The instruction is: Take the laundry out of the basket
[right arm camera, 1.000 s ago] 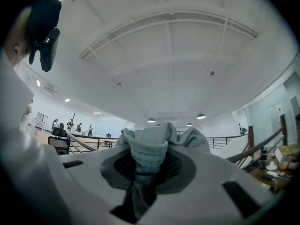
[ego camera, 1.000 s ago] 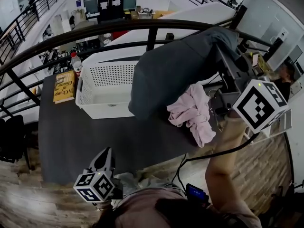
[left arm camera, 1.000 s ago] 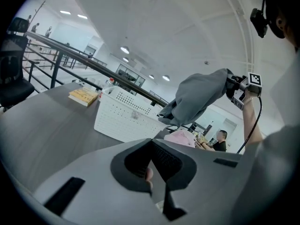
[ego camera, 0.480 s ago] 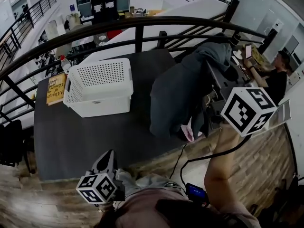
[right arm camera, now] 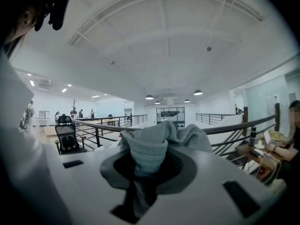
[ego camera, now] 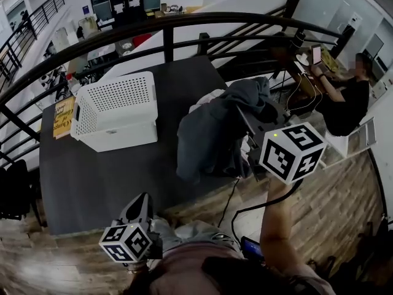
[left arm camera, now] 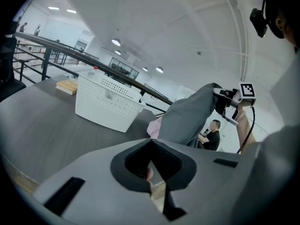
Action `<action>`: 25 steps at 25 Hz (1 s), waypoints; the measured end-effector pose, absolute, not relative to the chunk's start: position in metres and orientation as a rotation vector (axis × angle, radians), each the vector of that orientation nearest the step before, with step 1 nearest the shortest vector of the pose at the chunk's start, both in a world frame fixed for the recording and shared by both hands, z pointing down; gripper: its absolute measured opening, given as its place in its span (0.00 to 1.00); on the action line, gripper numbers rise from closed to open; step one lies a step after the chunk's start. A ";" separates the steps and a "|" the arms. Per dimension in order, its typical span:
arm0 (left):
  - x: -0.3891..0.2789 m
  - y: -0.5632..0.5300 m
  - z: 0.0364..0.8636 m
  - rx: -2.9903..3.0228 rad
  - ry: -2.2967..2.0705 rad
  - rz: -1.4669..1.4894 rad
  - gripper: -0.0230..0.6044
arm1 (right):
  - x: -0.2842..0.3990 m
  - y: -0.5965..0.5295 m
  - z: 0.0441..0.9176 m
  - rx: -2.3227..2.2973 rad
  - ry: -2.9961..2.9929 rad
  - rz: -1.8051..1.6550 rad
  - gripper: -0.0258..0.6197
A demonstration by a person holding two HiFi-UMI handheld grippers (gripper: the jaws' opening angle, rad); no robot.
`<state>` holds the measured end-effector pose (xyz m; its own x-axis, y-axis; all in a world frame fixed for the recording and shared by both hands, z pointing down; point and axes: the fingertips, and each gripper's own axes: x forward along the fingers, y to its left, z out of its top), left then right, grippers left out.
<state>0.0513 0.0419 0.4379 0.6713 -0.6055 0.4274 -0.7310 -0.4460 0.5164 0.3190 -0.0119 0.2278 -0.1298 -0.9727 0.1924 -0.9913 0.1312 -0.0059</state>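
The white perforated basket (ego camera: 116, 109) (left arm camera: 108, 104) stands on the dark table (ego camera: 104, 177); no laundry shows inside it. My right gripper (ego camera: 249, 118) (right arm camera: 147, 168) is shut on a grey garment (ego camera: 209, 134) (right arm camera: 150, 146). That garment hangs from the jaws and slumps onto the table's right end over a pale cloth (ego camera: 206, 100). The left gripper view shows the same gripper (left arm camera: 229, 102) holding the garment (left arm camera: 187, 116), with a pink garment (left arm camera: 153, 127) beside it. My left gripper (ego camera: 139, 199) (left arm camera: 152, 172) hovers low at the table's near edge, shut and empty.
A yellow book (ego camera: 61, 117) (left arm camera: 66, 86) lies left of the basket. A black railing (ego camera: 184, 26) runs behind the table. A seated person (ego camera: 350, 97) works at a desk to the right. A cable (ego camera: 245, 208) hangs below my right hand.
My right gripper has come down and toward me, so the grey garment now slumps on the table's right end and hides the pink garment. The left gripper stays low at the near edge.
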 end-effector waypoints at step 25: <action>0.027 -0.024 0.438 2.177 -1.037 0.264 0.02 | 0.219 -0.085 0.445 1.603 -2.265 0.895 0.18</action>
